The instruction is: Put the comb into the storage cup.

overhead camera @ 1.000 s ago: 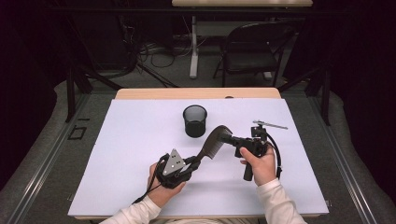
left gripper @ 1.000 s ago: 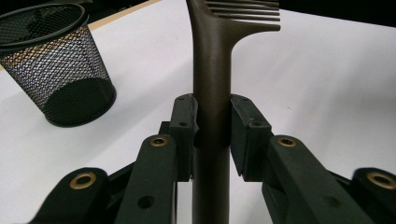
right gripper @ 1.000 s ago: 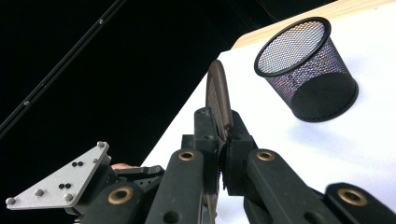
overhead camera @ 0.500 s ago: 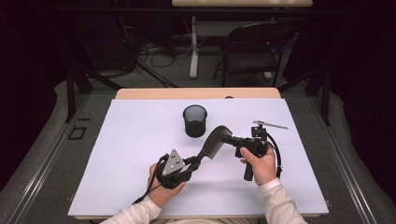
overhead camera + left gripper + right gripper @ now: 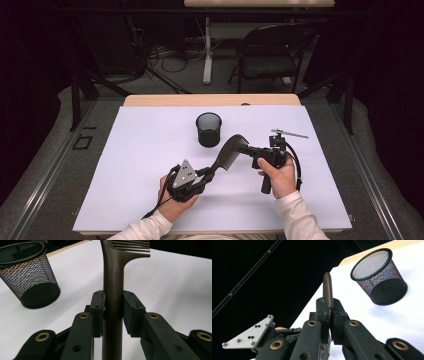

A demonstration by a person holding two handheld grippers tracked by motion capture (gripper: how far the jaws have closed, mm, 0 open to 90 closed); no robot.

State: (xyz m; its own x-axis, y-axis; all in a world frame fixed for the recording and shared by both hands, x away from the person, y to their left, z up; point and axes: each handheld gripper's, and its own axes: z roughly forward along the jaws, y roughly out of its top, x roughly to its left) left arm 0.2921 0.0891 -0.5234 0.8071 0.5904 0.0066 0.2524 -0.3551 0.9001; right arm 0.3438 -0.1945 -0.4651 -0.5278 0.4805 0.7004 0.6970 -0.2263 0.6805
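- The comb [image 5: 227, 152] is held up off the surface [image 5: 125, 165], between the two grippers, just in front of the mesh cup [image 5: 208, 129].
- The left gripper [image 5: 206, 175] pinches the comb's handle; in the left gripper view the jaws press on both sides of the handle [image 5: 113, 290], with the teeth [image 5: 131, 246] pointing off to one side above.
- The right gripper [image 5: 246, 148] pinches the comb's head end; in the right gripper view its jaws are closed on the thin edge of the comb [image 5: 328, 292], with the cup [image 5: 379, 277] beyond it and the left gripper's grey plate [image 5: 249, 333] lower down.
- Step in hand, as I judge it: a handover, or a re-grip, of the comb between the grippers, most likely before it goes into the cup.
- The next move calls for one gripper to let go while the other keeps a firm pinch, then for tilting the comb upright and lowering it, one end first, through the cup's rim.
- Risk: the light cup may tip if the comb knocks its rim.
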